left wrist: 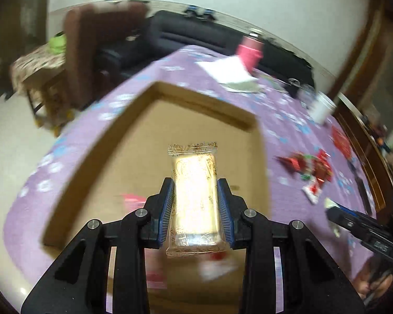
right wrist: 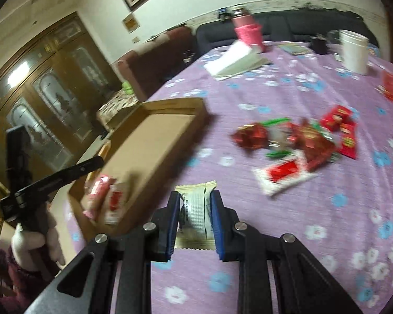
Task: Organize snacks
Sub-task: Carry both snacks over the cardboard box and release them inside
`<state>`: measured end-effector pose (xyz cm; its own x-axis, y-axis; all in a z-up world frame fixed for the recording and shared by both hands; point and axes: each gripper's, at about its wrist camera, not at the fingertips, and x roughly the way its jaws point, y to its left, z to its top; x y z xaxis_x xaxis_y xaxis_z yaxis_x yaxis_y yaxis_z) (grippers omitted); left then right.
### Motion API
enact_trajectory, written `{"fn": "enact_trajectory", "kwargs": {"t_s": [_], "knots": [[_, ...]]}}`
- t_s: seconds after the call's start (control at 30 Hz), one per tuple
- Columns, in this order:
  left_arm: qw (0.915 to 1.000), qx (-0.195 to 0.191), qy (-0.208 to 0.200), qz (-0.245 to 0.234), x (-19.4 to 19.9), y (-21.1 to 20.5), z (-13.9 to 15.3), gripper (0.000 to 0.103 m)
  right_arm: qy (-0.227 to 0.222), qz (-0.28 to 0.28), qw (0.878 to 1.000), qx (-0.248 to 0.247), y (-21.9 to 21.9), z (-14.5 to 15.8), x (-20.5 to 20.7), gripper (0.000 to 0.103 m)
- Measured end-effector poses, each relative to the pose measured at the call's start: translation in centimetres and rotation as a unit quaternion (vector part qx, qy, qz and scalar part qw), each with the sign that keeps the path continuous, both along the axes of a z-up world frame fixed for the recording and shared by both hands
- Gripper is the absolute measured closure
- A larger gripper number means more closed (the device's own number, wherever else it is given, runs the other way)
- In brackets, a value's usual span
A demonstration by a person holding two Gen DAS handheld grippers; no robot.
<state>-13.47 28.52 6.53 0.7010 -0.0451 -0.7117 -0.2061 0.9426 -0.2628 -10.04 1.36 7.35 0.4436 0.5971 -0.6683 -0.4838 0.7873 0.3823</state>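
Left hand-held gripper [left wrist: 195, 183] clamps a clear snack pack [left wrist: 195, 196] over the open box [left wrist: 97, 154]; right hand-held gripper [right wrist: 195, 197] clamps a gold sachet [right wrist: 195, 209] above bare tabletop [right wrist: 288, 248]; print illegible.

left gripper [left wrist: 196, 196]: black linkage arms, round silver pivot screws, ribbed blue pads
right gripper [right wrist: 195, 209]: same build (black, blue pads, silver screws)
sleeve [right wrist: 10, 274]: dark maroon, fuzzy knit

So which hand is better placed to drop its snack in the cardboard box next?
Left, probably: the left gripper holds its clear-wrapped snack over the cardboard box, while the right gripper holds its snack over tablecloth beside it.
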Motion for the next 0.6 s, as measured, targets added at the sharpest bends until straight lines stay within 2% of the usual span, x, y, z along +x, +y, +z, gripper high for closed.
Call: {"fn": "enact_trajectory", "kwargs": {"t_s": [0.2,0.37,0.6], "knots": [[0.9997,-0.008,0.01,0.023,-0.1,3.4,-1.2,0.07,0.005,0.052,0.998,-0.018,6.6,0.4,0.5,0.077],[0.9996,-0.005,0.013,0.023,0.7,4.7,-1.7,0.07,0.019,0.087,0.995,-0.042,12.1,-0.8,1.6,0.077],[0.9989,-0.037,0.008,0.026,1.1,6.5,-1.6,0.07,0.027,0.109,0.992,-0.061,16.7,-2.3,2.5,0.076]]}}
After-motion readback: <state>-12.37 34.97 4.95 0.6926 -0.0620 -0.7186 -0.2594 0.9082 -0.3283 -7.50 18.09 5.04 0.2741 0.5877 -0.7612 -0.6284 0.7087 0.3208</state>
